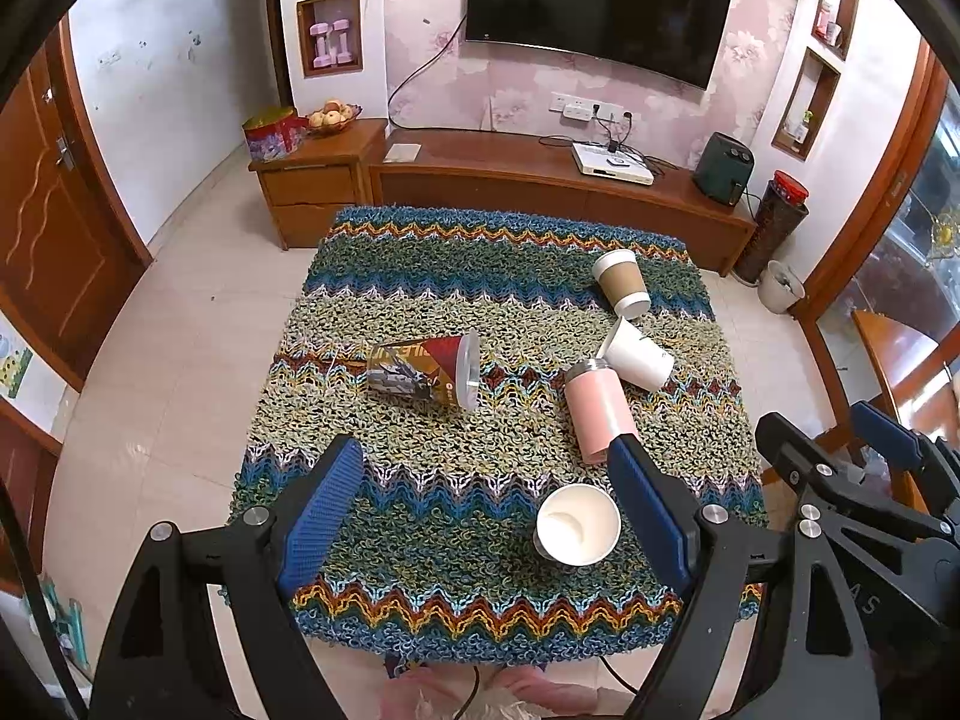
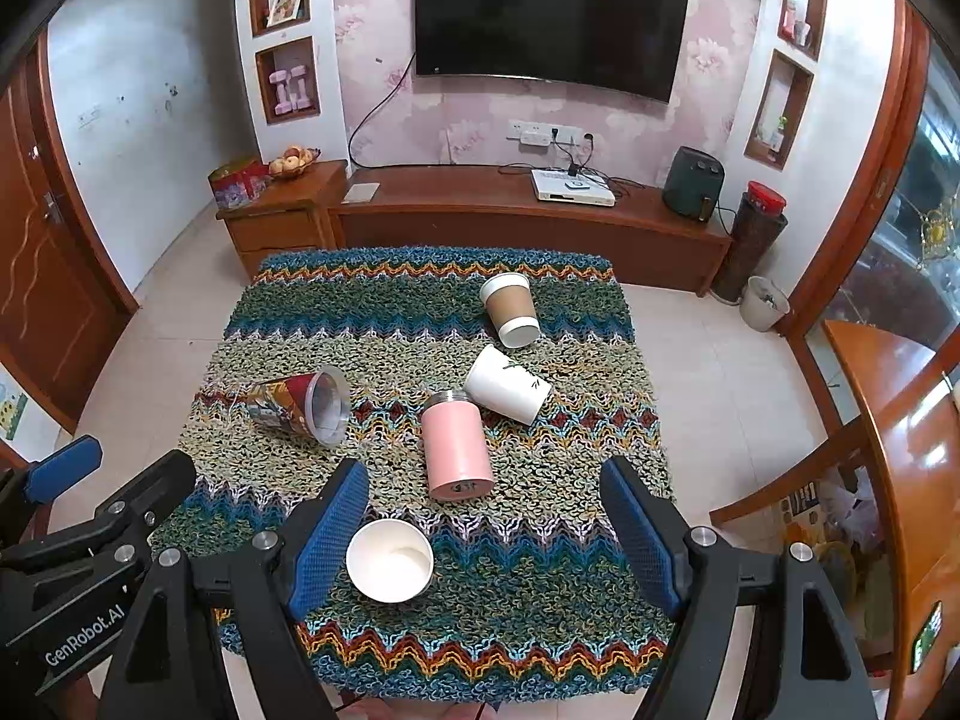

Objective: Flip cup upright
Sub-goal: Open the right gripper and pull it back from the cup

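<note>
One desk (image 1: 420, 540) under a zigzag knitted cloth (image 2: 540, 600), and two grippers above its near edge: left gripper (image 1: 492, 504) and right gripper (image 2: 486, 516), both spread wide, holding nothing. Five cups: four on their sides — printed cup (image 1: 426, 372), pink tumbler (image 2: 456, 450), brown-sleeved cup (image 1: 621, 285), white cup (image 2: 507, 384) — one white paper cup (image 2: 390, 561) upright at the front.

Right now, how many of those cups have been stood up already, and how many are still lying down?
One looks done: the white paper cup nearest the grippers stands upright, mouth up. Nothing is in hand; the left gripper and right gripper both hang open above the mat. Four remain on their sides: the pink tumbler, the printed cup, the white leaf-print cup and the brown-sleeved cup.
</note>
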Demonstrator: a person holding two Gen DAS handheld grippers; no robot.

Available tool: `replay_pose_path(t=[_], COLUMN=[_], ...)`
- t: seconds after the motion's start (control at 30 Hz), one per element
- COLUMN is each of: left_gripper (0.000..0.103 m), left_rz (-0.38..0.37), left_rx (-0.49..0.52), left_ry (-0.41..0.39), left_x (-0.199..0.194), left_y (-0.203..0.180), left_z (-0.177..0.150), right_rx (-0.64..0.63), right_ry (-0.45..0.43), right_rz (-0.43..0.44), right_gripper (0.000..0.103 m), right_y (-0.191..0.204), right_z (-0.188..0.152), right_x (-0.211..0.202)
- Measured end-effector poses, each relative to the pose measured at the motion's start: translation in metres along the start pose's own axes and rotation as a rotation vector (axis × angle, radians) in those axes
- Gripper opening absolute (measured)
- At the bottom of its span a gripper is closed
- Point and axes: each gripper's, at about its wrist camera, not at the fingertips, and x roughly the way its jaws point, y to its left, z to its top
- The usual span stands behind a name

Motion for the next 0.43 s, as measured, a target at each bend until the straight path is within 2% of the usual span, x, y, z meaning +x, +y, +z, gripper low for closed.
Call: replay_pose_path(t=[0.43], left_gripper=[0.086], left_rz=[0.017], left_rx=[0.014], left_ry=[0.001], left_x=[0.0001], left_y=[-0.0005], left_z=[-0.0015], right_rx=[0.001], right_ry=[0.004], right_rz=[-0.001], right_gripper=[0.08], right_y=[-0.0004], right_z=[-0.0001], right_x=[0.0014])
